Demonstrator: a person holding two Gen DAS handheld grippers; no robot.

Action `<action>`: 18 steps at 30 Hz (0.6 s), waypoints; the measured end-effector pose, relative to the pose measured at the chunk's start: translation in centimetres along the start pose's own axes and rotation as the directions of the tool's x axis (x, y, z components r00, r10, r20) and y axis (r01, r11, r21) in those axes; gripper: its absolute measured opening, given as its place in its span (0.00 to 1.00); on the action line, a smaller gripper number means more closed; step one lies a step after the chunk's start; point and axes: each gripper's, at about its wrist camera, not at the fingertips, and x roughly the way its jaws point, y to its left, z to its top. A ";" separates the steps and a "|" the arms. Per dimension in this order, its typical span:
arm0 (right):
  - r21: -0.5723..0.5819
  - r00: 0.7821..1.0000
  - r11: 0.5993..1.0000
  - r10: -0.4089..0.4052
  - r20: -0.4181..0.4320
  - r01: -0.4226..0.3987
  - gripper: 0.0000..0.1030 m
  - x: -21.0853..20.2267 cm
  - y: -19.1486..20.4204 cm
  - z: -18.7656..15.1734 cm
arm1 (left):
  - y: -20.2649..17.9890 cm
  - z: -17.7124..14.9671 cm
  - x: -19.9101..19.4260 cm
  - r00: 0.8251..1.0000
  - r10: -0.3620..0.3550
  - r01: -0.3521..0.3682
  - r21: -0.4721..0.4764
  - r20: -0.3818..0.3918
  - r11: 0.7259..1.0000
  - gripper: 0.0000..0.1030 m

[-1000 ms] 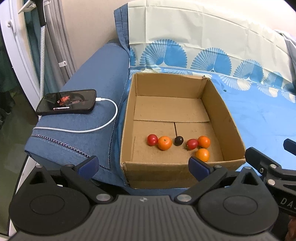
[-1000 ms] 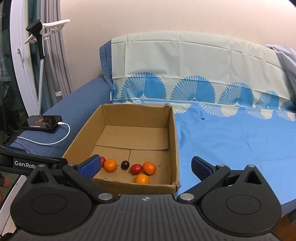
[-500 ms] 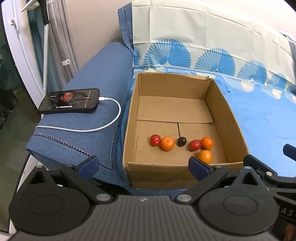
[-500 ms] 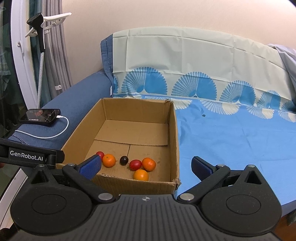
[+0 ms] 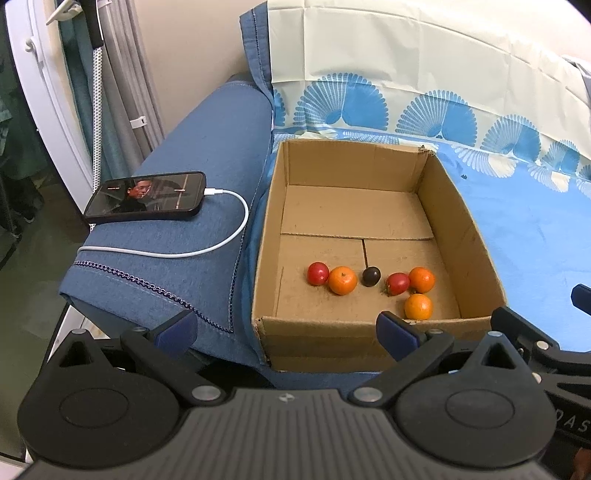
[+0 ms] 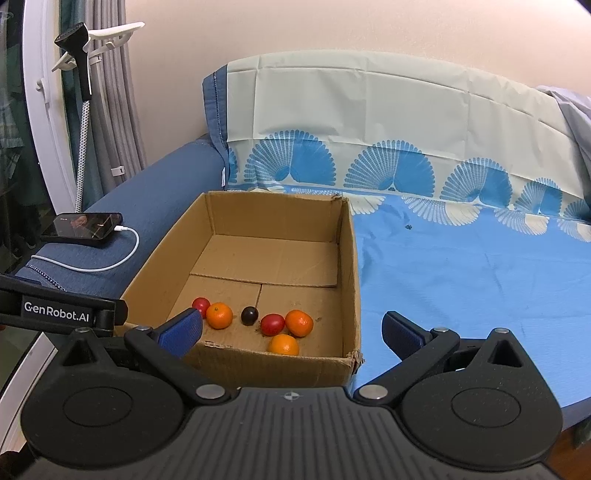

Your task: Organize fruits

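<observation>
Six fruits lie in the cardboard box; left tongs and right tongs both gape empty

My views are evenly lit, sharp, soft-shadowed; fisheye bends edges, corners go black; phone screen glows.

A plain beige wall fills twelve o'clock behind a blue fabric sofa covered with a light blue fan-patterned sheet. At ten o'clock hang grey pleated curtains beside a white frame.
</observation>
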 end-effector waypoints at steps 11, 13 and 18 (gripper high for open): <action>0.000 1.000 1.000 0.002 0.000 -0.002 1.00 0.1 0.0 0.0 | 0.0 -0.1 0.1 1.000 0.005 -0.005 0.000 -0.006 1.000 1.00; 0.000 1.000 1.000 0.003 0.000 -0.003 0.99 0.1 0.0 0.0 | 0.0 -0.1 0.1 1.000 0.005 -0.005 0.000 -0.006 1.000 1.00; 0.000 1.000 1.000 0.002 0.000 -0.002 0.99 0.1 0.1 -0.1 | 0.0 -0.2 0.2 1.000 0.007 -0.007 0.002 -0.009 1.000 1.00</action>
